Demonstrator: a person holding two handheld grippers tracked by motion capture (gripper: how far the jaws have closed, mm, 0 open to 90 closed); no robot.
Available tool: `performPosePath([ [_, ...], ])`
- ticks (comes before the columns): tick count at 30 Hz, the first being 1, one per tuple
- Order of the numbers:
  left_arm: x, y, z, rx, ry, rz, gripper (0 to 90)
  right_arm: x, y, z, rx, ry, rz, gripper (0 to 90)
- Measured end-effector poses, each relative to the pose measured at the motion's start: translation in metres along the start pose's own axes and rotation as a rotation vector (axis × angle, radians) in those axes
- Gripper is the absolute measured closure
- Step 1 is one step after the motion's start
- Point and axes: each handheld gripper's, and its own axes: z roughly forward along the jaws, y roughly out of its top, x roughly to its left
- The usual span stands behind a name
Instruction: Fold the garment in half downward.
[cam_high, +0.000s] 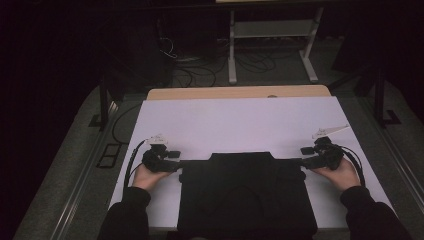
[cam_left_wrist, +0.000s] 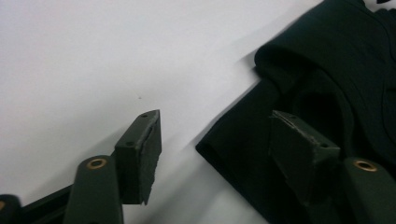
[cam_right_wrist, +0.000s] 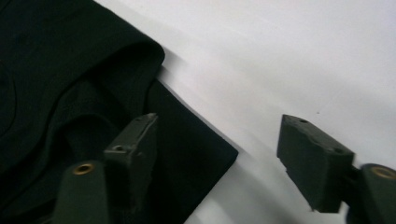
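Note:
A black folded garment lies on the white tabletop near the front edge. My left gripper sits at the garment's upper left corner, held in the person's left hand. In the left gripper view its jaws stand apart, with the sleeve corner of the garment between them and one jaw over the cloth. My right gripper sits at the upper right corner. Its jaws are likewise open around the corner of the garment, and the pads do not press on the cloth.
A strip of wooden table shows behind the white surface. Beyond it stand a white metal frame and loose cables on the dark floor. Bare white surface stretches behind the garment.

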Motion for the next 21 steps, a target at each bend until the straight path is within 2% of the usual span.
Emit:
performPosePath([
  [4, -0.0031, 0.0003, 0.0021, 0.018, -0.009, 0.03, 43.1, 0.001, 0.0002, 0.0032, 0.016, 0.003, -0.009, 38.7],
  [6, -0.0038, 0.0004, 0.0034, 0.026, -0.014, 0.038, 44.6, 0.0019, 0.0004, 0.0038, 0.022, -0.005, -0.014, 40.1],
  [12, -0.0046, 0.0014, 0.0068, 0.036, -0.017, 0.044, 49.1, 0.003, 0.0004, 0.0057, 0.035, -0.004, -0.024, 43.5],
  [16, -0.0051, 0.0015, 0.0091, 0.043, -0.016, 0.05, 53.2, 0.003, 0.0008, 0.0059, 0.029, -0.014, -0.012, 52.0],
  [21, -0.0054, 0.0017, 0.0078, 0.042, -0.022, 0.053, 61.7, 0.0039, 0.0008, 0.0059, 0.033, 0.001, -0.021, 60.7],
])
